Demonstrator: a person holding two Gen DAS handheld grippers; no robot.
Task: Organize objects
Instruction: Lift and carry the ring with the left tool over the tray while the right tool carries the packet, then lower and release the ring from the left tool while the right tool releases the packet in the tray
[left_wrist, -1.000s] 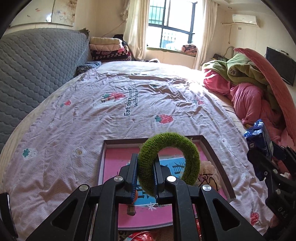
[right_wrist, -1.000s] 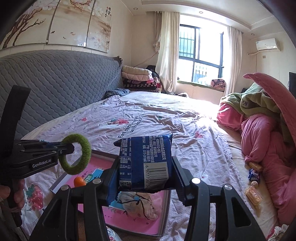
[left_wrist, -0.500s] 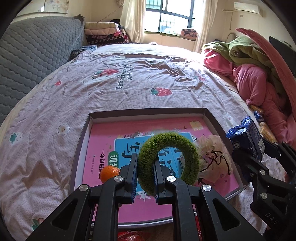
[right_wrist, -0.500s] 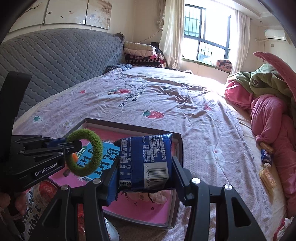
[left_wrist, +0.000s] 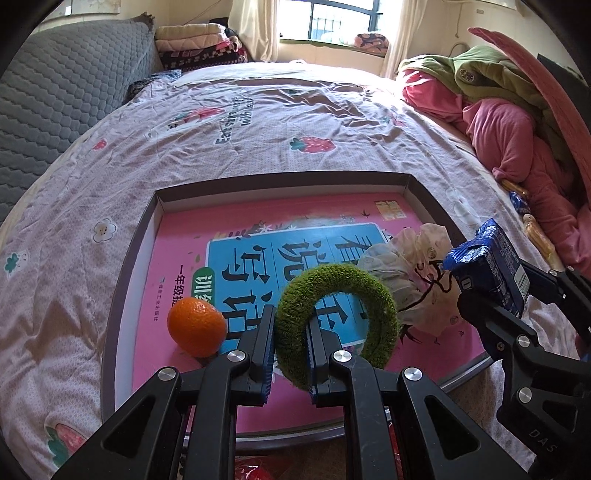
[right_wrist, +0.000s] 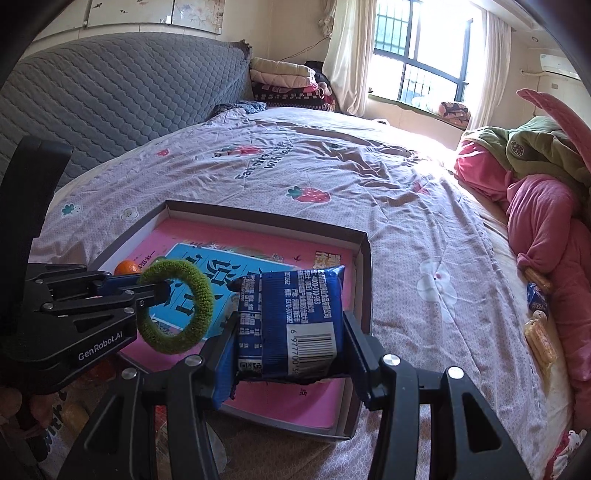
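My left gripper (left_wrist: 290, 325) is shut on a fuzzy green hair ring (left_wrist: 373, 295) and holds it above a shallow dark box (left_wrist: 280, 181) lined with a pink book. An orange (left_wrist: 196, 326) and a crumpled white plastic bag (left_wrist: 417, 273) lie in the box. My right gripper (right_wrist: 291, 328) is shut on a blue snack packet (right_wrist: 295, 325), held over the box's right part (right_wrist: 364, 280). The ring (right_wrist: 177, 306) and left gripper (right_wrist: 153, 291) also show in the right wrist view. The packet shows at the right of the left wrist view (left_wrist: 487, 266).
The box sits on a bed with a lilac strawberry-print cover (left_wrist: 258, 122). Pink and green bedding (right_wrist: 535, 192) is piled on the right, with small snack packets (right_wrist: 539, 332) beside it. A grey padded headboard (right_wrist: 110, 99) stands at the left. Red packaging (left_wrist: 255, 469) lies below the box.
Both grippers have tilted down and moved closer over the box, each keeping its hold. The orange and the plastic bag have come into fuller view.
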